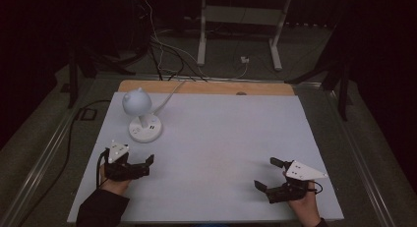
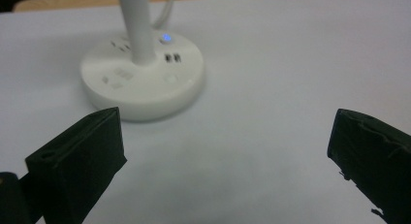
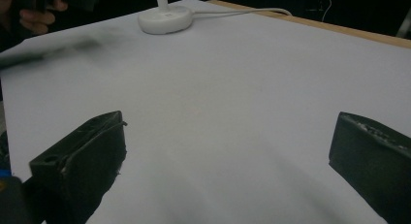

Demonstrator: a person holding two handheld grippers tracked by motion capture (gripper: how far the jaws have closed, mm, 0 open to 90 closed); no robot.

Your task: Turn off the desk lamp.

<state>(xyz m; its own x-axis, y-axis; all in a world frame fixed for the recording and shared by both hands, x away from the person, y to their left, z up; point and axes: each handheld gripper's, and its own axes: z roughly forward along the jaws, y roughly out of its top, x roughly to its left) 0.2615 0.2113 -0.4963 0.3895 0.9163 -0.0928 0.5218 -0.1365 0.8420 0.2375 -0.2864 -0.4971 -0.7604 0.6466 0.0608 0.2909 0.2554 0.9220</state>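
While both hands rest at the near edge of the table [image 1: 221,138], we see the right gripper [image 1: 270,176] with its jaws spread wide, holding nothing, well apart from everything else. The left gripper [image 1: 147,164] is also wide and empty, its jaws facing the lamp [image 1: 140,116], which stands near it toward the far left. On the lamp's round base [image 2: 143,78] a small blue light [image 2: 166,38] glows.
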